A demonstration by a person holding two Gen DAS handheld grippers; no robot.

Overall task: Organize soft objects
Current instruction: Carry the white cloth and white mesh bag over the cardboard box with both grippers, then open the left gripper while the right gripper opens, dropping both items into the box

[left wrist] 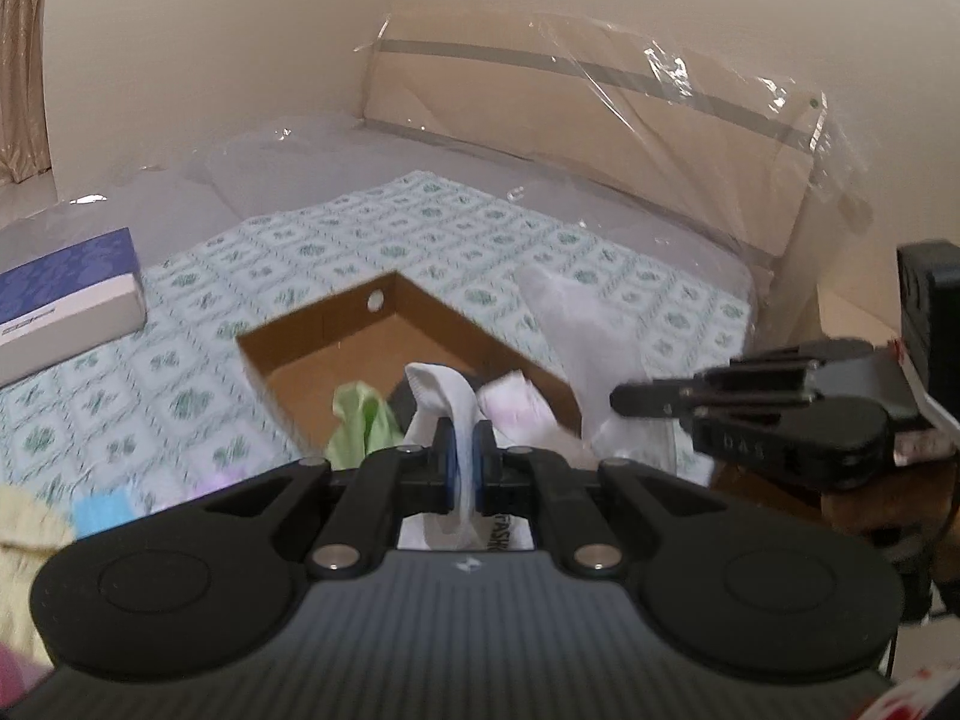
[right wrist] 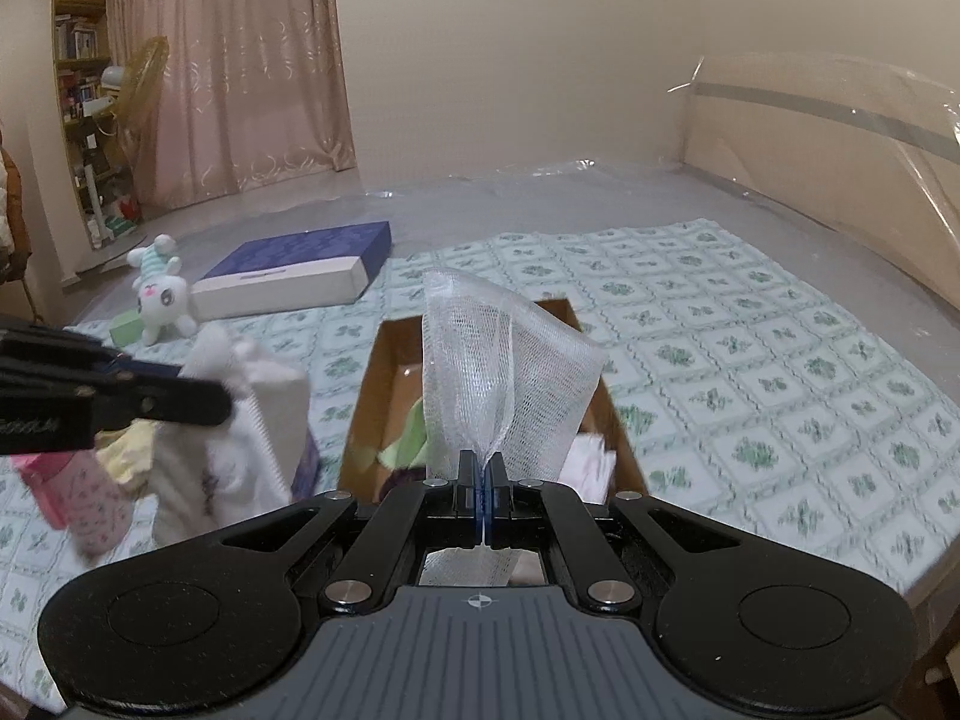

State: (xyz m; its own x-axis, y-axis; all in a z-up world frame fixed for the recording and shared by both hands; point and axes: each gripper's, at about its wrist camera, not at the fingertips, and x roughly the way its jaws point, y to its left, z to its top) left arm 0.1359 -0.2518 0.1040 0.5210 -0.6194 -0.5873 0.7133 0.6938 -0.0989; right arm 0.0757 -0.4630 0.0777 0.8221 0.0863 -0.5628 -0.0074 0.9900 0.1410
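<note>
Right wrist view: right tongs (right wrist: 483, 495) pinch white mesh cloth (right wrist: 498, 372) above the cardboard box (right wrist: 360, 414), left tongs (left wrist: 462, 465) clamp a white sock (left wrist: 441, 396) over it; next, likely release both inside.

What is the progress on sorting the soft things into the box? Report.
Done: a green cloth and a pink-white item lie in the cardboard box. In hand: left gripper grips a white sock; right gripper grips white mesh. Left: the plush bunny and a pink sock outside.
</note>
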